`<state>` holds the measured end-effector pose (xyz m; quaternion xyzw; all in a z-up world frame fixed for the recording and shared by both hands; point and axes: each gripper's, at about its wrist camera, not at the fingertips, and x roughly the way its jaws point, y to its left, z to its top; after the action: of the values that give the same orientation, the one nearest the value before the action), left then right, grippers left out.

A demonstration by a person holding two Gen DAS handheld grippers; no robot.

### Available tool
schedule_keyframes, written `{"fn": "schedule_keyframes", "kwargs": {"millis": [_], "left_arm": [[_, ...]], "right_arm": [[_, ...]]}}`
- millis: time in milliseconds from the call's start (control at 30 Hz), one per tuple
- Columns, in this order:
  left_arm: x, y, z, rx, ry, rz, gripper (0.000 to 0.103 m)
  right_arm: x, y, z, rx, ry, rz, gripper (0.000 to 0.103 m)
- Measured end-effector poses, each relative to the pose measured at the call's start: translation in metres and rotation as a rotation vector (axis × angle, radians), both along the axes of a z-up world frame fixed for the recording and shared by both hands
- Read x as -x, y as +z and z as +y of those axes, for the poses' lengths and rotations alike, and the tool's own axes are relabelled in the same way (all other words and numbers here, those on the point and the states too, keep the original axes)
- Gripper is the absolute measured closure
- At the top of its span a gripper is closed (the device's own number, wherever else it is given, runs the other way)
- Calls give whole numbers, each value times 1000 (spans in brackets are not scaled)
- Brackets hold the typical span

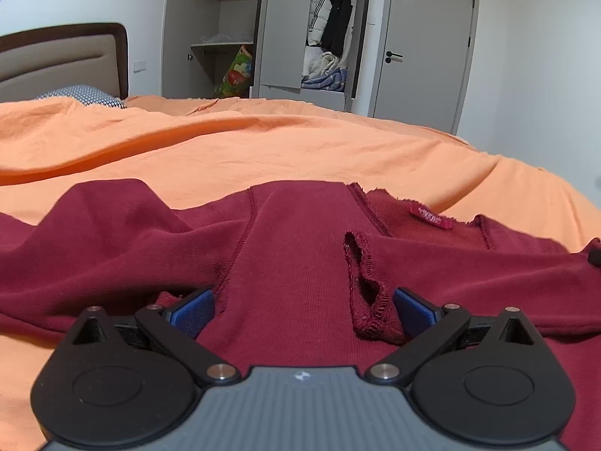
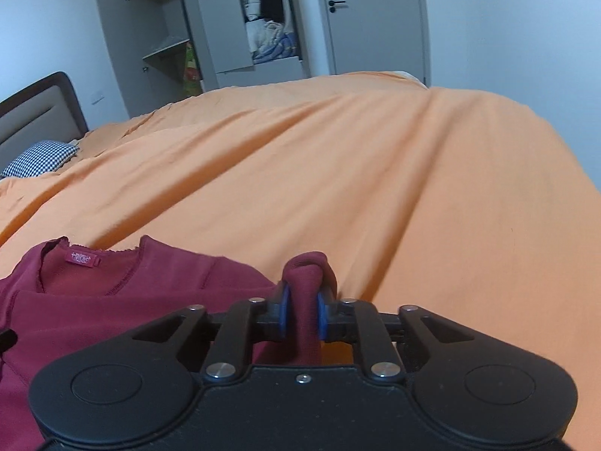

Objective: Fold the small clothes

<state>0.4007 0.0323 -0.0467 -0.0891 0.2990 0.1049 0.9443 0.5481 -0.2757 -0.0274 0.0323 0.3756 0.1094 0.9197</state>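
Maroon: 1 shirt (image 1: pixel 300 233) lies on the orange bed (image 1: pixel 300 150). Left claw (image 1: pixel 304 310) stands wide over it. Right claw (image 2: pixel 301 314), narrow, pinches a fold at the shirt's 3 o'clock edge.

Dark red garment (image 1: pixel 300 233) with matching stitching, plain orange bed cover (image 1: pixel 300 143) ahead of the tool, blue pads (image 1: pixel 191 312) on black tool, blue-white checked pillow (image 2: pixel 37 158), grey wardrobe (image 1: pixel 278 30)
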Motion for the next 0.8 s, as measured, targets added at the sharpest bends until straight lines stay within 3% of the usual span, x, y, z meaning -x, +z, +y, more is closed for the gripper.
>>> {"fn": "schedule_keyframes", "kwargs": {"millis": [33, 100, 167, 300, 467, 633, 800], "left_arm": [[4, 5, 2, 19, -1, -2, 0], [15, 17, 9, 55, 9, -12, 0], [28, 31, 20, 83, 27, -29, 0], [54, 58, 57, 105, 89, -47, 0], [91, 80, 125, 52, 226, -60, 0], [118, 80, 200, -24, 381, -36, 0], [132, 69, 269, 34, 488, -34, 0]], "right_arm": [[4, 2, -1, 4, -4, -8, 73], [14, 5, 1, 35, -19, -30, 37], [26, 11, 1, 57, -24, -56, 21], [63, 25, 4, 23, -12, -75, 1], [118, 38, 20, -31, 49, -67, 1], [174, 43, 45, -107, 129, -51, 1], [221, 38, 75, -143, 140, -28, 1]]}}
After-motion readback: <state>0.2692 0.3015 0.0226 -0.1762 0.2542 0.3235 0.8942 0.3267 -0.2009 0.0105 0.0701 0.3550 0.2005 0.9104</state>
